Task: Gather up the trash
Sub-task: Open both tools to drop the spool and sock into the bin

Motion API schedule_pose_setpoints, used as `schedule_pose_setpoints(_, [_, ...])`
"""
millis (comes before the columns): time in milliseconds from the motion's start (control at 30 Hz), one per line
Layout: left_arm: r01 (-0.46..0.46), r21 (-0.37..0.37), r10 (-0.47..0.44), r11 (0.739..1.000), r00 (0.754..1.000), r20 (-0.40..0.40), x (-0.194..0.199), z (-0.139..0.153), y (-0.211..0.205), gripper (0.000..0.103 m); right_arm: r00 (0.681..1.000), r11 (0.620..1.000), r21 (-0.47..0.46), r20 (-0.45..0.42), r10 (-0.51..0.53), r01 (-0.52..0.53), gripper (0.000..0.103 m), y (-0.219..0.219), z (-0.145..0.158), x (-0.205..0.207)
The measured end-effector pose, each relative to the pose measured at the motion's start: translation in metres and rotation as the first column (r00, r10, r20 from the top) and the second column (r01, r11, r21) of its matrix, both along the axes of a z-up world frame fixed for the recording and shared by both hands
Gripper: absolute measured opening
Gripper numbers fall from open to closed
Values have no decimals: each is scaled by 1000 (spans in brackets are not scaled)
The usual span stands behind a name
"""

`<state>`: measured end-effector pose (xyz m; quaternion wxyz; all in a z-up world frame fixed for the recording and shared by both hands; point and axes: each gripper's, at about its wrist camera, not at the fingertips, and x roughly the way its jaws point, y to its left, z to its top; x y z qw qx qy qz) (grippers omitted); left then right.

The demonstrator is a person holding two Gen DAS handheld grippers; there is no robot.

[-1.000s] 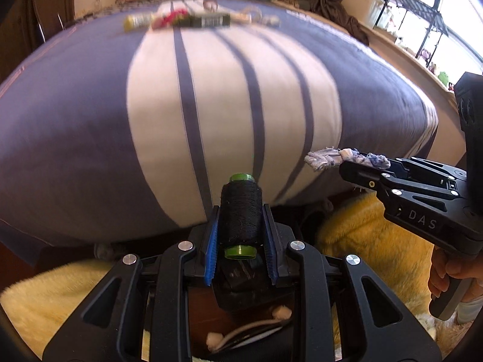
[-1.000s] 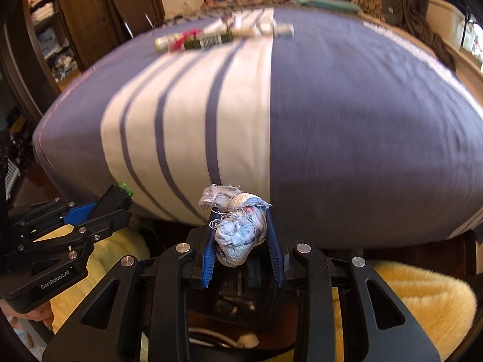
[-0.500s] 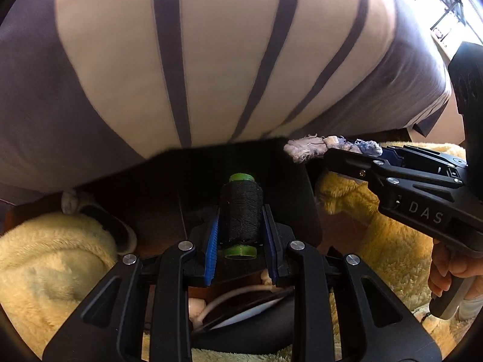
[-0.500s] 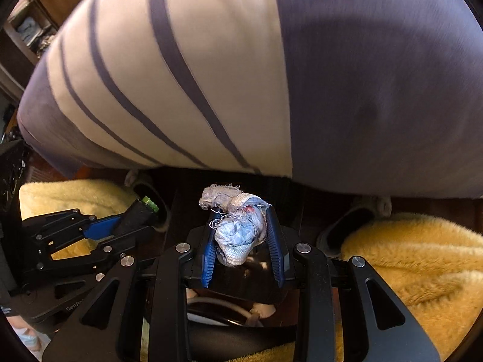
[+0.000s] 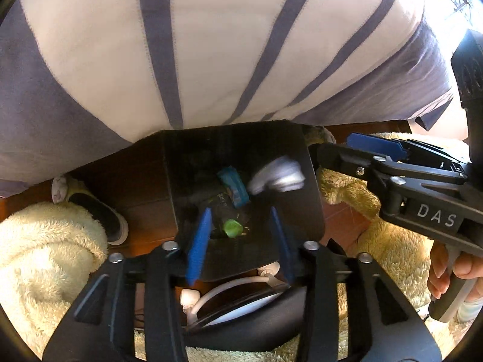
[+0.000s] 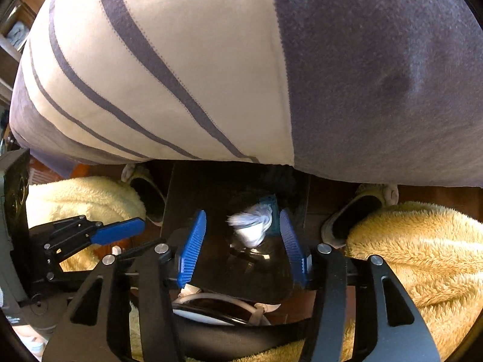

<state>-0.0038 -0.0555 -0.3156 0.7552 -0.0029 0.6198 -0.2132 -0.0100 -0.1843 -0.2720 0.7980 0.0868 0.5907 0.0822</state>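
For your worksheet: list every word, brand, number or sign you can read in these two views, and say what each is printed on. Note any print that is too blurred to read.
"DAS": white letters on the black body of the right hand-held gripper, seen in the left wrist view.
Small pale print on the dark item inside the black bin: too blurred to read.
Faint print at the lower left edge of the right wrist view, on the left hand-held gripper: too small to read.
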Motion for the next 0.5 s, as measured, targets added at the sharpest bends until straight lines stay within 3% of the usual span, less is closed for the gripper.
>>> schedule_pose_setpoints(100, [-9,12,8,1000,1000,19,0,4,3,55,1000,1000,-10,16,-8,8,58,-2,7,0])
schedule_pose_setpoints(367, [-34,44,27,998,989,147,-8,46,12,92,993,995,-83,115,-36,46,92,-5,41,-6])
schedule_pose_setpoints(500, [-59,45,48,997,977,210,-12,69,20,95,988,993,-105,153,-38,54,98,-7,57,-9])
